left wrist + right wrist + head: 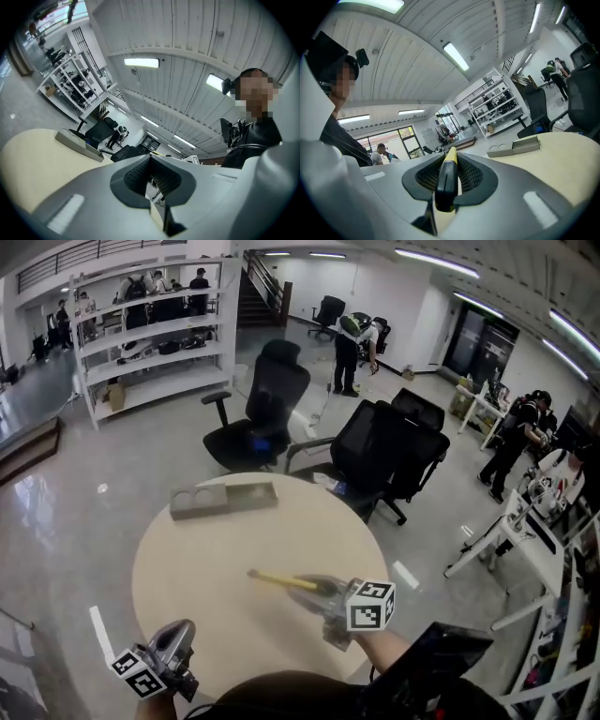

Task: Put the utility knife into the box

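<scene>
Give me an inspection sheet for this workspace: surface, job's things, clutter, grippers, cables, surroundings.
Surface: round beige table, mostly bare.
Job's things: knife, yellow and black, held over the table, not yet in the box; grey box on the table near its far edge.
Clutter: nothing seen on the table.
Grippers: right gripper shut on the knife; left gripper shut, nothing between its jaws, at the table's near edge.
Cables: nothing seen.
Surroundings: black chairs beyond the table, white shelves behind, people standing farther off.
</scene>
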Action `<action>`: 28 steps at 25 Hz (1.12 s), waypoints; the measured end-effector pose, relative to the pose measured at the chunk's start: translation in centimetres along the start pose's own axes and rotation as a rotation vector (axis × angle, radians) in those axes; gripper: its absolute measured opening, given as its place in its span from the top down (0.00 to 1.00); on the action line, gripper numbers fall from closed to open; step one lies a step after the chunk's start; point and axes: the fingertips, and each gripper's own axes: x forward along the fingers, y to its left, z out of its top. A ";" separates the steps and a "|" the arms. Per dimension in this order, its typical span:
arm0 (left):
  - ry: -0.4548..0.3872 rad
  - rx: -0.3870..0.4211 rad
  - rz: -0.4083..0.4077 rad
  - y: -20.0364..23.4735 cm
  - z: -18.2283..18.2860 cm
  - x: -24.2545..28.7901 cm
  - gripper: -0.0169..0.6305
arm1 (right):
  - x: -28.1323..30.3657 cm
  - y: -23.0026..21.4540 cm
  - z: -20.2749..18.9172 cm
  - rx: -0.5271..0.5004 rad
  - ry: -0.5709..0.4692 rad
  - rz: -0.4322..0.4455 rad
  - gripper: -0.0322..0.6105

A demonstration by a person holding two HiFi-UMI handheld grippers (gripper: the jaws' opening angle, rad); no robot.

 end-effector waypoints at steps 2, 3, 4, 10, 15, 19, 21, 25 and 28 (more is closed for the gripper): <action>-0.010 0.000 0.035 1.0 0.0 0.2 0.97 | 0.9 -1.0 0.6 -0.002 0.016 0.026 0.81; -0.016 0.003 0.055 1.4 0.0 0.6 0.97 | 1.3 -1.7 0.9 -0.004 0.025 0.045 0.81; -0.021 0.008 0.075 1.8 -0.2 1.2 0.97 | 1.5 -2.6 1.2 -0.007 0.034 0.067 0.81; -0.074 0.021 0.240 1.3 -3.3 5.8 0.97 | -0.3 -10.5 0.6 0.074 0.059 0.191 0.81; -0.034 0.042 0.294 0.9 -5.0 10.3 0.97 | -0.6 -15.6 1.9 0.111 0.037 0.241 0.81; -0.004 0.027 0.254 1.0 -4.7 12.9 0.97 | -1.9 -15.5 1.6 0.149 0.027 0.226 0.81; 0.014 0.029 0.205 1.5 -4.4 14.5 0.97 | -2.5 -15.6 1.0 0.167 0.023 0.197 0.81; 0.032 0.051 0.114 4.3 -3.7 17.5 0.97 | -2.4 -17.3 0.1 0.190 0.012 0.128 0.81; 0.026 0.076 0.088 7.3 -2.7 19.2 0.97 | -0.9 -20.0 0.7 0.213 0.018 0.081 0.81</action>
